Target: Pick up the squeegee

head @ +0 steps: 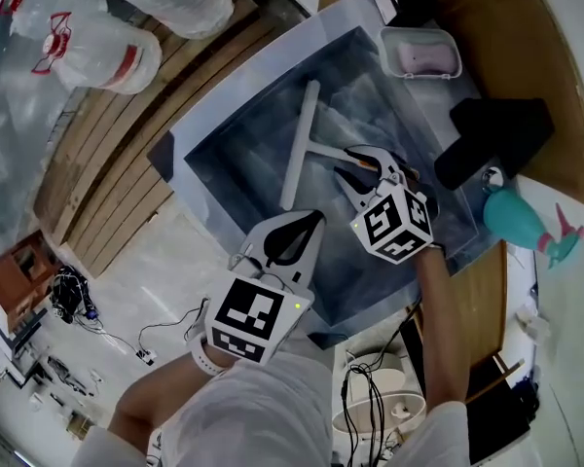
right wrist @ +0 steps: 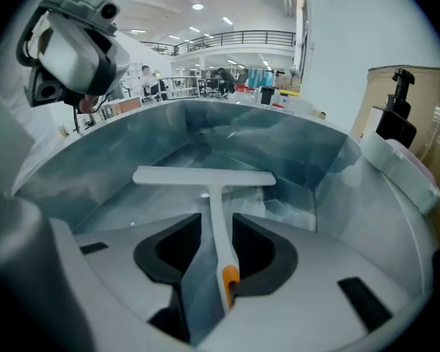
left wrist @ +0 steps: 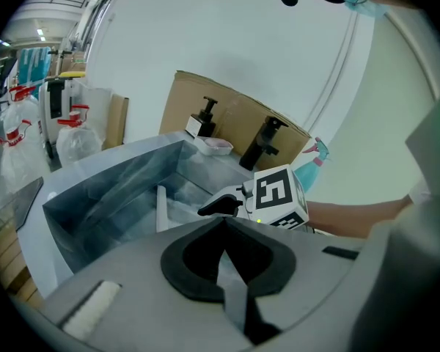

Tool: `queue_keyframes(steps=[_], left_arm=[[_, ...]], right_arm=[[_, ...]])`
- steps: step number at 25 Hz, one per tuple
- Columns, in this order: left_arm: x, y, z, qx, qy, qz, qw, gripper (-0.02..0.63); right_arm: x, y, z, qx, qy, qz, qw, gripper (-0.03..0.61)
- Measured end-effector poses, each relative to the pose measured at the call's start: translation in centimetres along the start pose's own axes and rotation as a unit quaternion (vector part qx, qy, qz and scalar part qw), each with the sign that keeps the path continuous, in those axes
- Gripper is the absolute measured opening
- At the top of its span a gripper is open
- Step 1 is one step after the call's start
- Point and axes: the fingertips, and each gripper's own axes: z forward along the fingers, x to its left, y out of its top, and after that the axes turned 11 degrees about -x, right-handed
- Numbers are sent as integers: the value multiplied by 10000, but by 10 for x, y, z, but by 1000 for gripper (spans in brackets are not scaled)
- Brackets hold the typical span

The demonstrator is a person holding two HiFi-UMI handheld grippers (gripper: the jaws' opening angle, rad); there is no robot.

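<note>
A white squeegee (head: 300,144) lies on the bottom of the steel sink (head: 224,95), its blade toward the far side and its orange-tipped handle (right wrist: 218,229) pointing at me. My right gripper (head: 348,163) is low inside the sink and open, its two jaws standing on either side of the handle without pinching it. In the right gripper view the squeegee blade (right wrist: 205,176) lies crosswise just ahead. My left gripper (head: 311,220) hovers over the sink's near edge, jaws together and empty. From the left gripper view the squeegee (left wrist: 161,207) and the right gripper (left wrist: 216,206) both show.
A soap dish with a pink bar (head: 420,54) sits at the sink's far right corner. A black tap (head: 492,139) and a teal spray bottle (head: 521,220) stand to the right. Plastic bags (head: 97,42) lie at the far left, cables (head: 73,295) on the floor.
</note>
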Motion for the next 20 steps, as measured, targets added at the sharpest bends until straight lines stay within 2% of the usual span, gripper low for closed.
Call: queue_keyframes(steps=[4, 11, 16, 20], left_arm=[[3, 0, 5, -31, 30, 1, 10000, -2], [7, -3, 4, -27, 103, -81, 9999, -2], [6, -2, 1, -21, 86, -42, 10000, -2], [5, -1, -3, -46, 101, -30, 9999, -2]], right_arm=[[-3, -2, 17, 27, 148, -130, 9998, 121], [-5, -19, 32, 359, 288, -370, 9983, 120], [-5, -26, 36, 495, 448, -351, 9972, 117], [0, -26, 36, 471, 557, -254, 9970, 86]])
